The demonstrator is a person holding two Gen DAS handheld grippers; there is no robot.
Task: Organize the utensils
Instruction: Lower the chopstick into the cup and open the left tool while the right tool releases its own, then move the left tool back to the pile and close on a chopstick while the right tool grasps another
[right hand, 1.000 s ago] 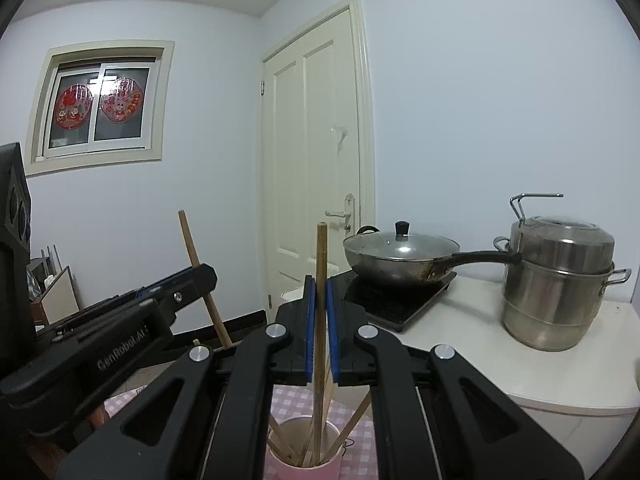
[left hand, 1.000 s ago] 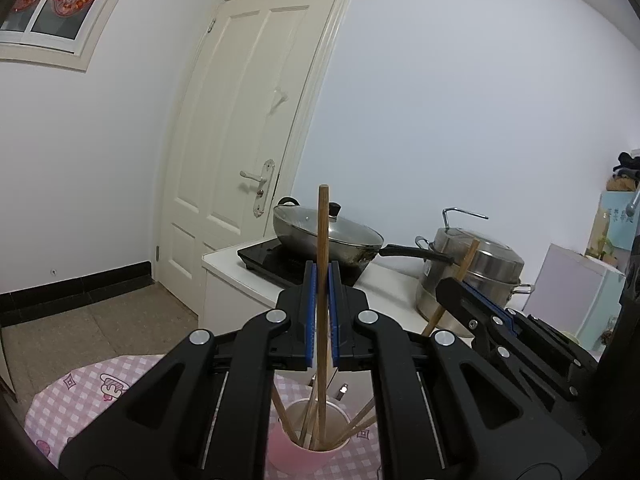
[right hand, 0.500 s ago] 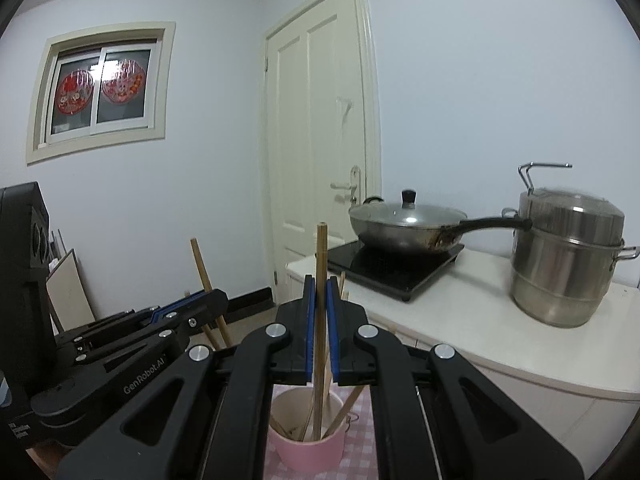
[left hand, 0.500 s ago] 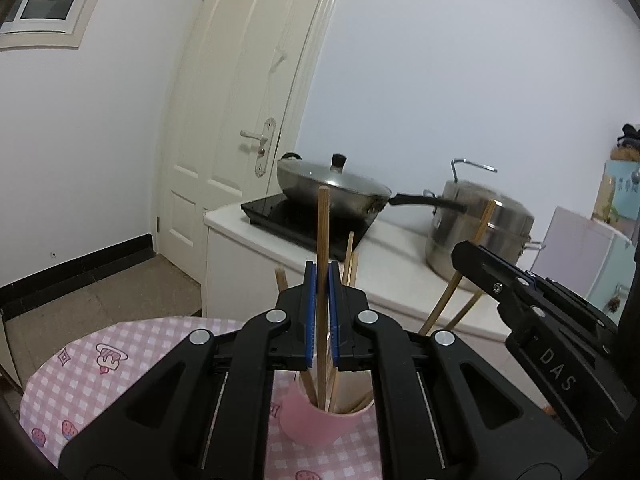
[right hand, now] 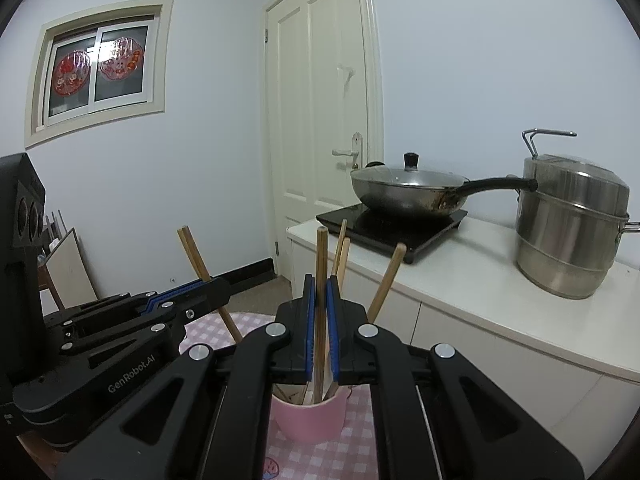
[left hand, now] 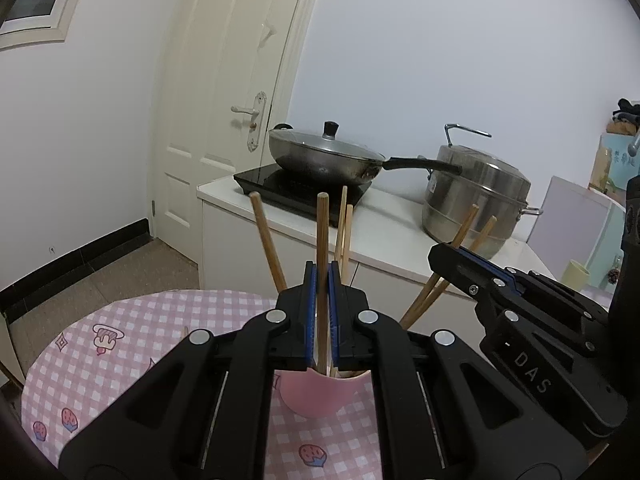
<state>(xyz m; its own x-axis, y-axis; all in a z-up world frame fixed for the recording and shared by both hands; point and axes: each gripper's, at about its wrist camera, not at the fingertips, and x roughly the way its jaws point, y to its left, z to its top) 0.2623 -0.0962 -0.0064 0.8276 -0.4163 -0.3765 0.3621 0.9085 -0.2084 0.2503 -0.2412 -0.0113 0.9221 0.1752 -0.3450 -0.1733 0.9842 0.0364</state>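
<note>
Pink cup (left hand: 316,396) on the checked desk (left hand: 120,356): left gripper (left hand: 322,312) and right gripper (right hand: 320,320) each clenched on an upright chopstick (left hand: 322,240), tips inside; best released only once seated, avoiding neighbouring sticks.

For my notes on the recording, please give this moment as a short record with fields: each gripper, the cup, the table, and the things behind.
left gripper: shut on a wooden chopstick, held upright, lower end inside the pink cup
right gripper: shut on another chopstick, also upright, its lower end in the cup
pink cup: stands on the table, several chopsticks already leaning in it
table: pink checked cloth with cartoon prints
behind: lidded wok on a black cooktop, steel steamer pot beside it, white door
</note>
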